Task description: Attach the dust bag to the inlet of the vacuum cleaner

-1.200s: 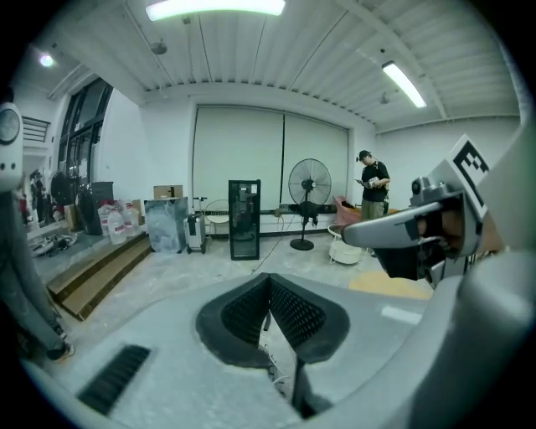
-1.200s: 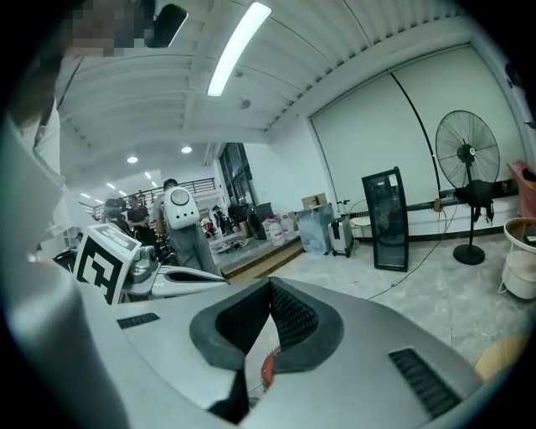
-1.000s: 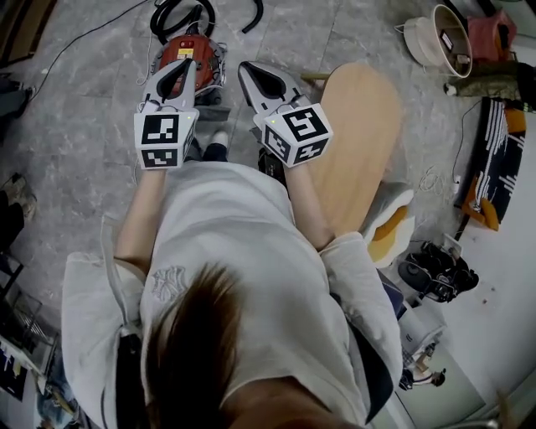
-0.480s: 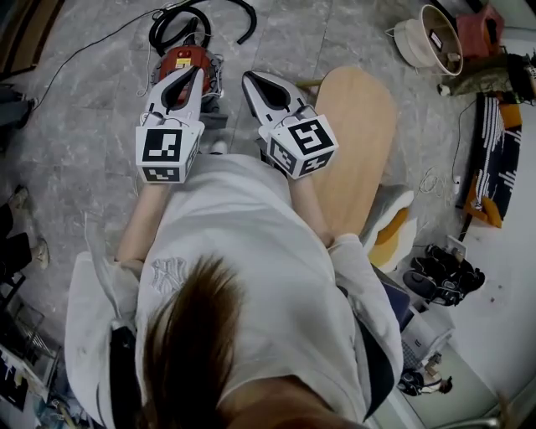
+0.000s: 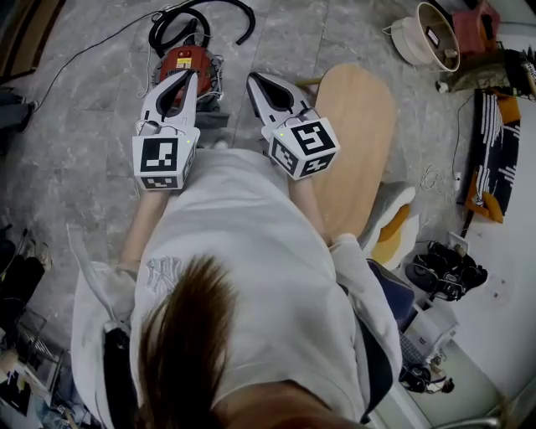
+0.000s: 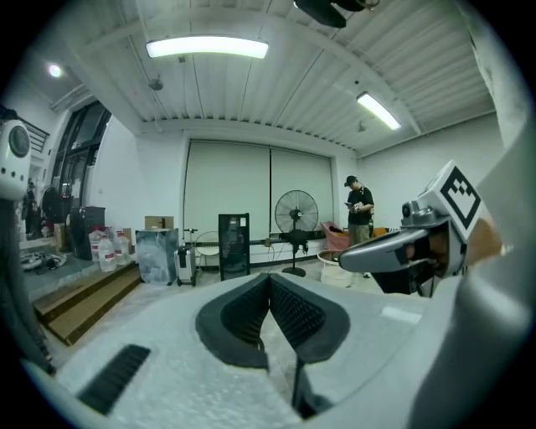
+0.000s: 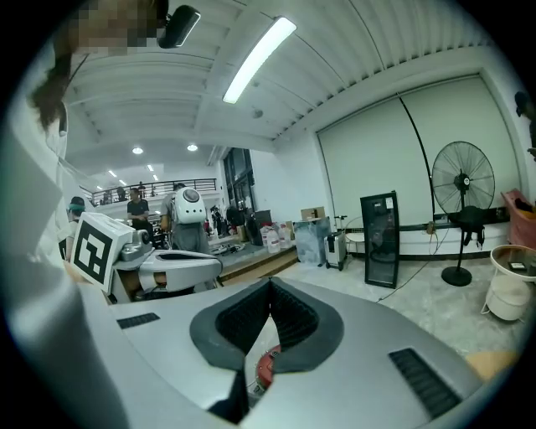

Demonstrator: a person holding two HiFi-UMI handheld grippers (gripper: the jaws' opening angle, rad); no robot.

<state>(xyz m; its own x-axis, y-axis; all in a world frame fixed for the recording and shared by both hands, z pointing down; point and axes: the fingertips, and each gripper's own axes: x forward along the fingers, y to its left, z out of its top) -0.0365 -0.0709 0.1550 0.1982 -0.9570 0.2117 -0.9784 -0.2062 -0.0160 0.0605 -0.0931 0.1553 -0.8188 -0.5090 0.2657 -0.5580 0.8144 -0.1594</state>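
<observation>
The red vacuum cleaner point(image 5: 181, 60) sits on the grey floor ahead of the person, its black hose point(image 5: 205, 12) coiled behind it. My left gripper point(image 5: 190, 74) hangs just above it, shut and empty. My right gripper point(image 5: 252, 78) is beside it to the right, also shut with nothing held. In the left gripper view the jaws point(image 6: 270, 278) meet and point across the room. In the right gripper view the jaws point(image 7: 270, 285) meet, and a bit of the red vacuum cleaner point(image 7: 266, 369) shows below them. I cannot make out a dust bag in any view.
A long wooden board point(image 5: 358, 126) lies on the floor to the right. Buckets point(image 5: 435, 38) and shoes point(image 5: 444, 272) lie further right. A standing fan point(image 6: 296, 216), a black cabinet point(image 6: 234, 245) and a person point(image 6: 361, 205) are across the room.
Both grippers have lifted a little toward the head camera and stayed shut. The vacuum cleaner has not moved.
</observation>
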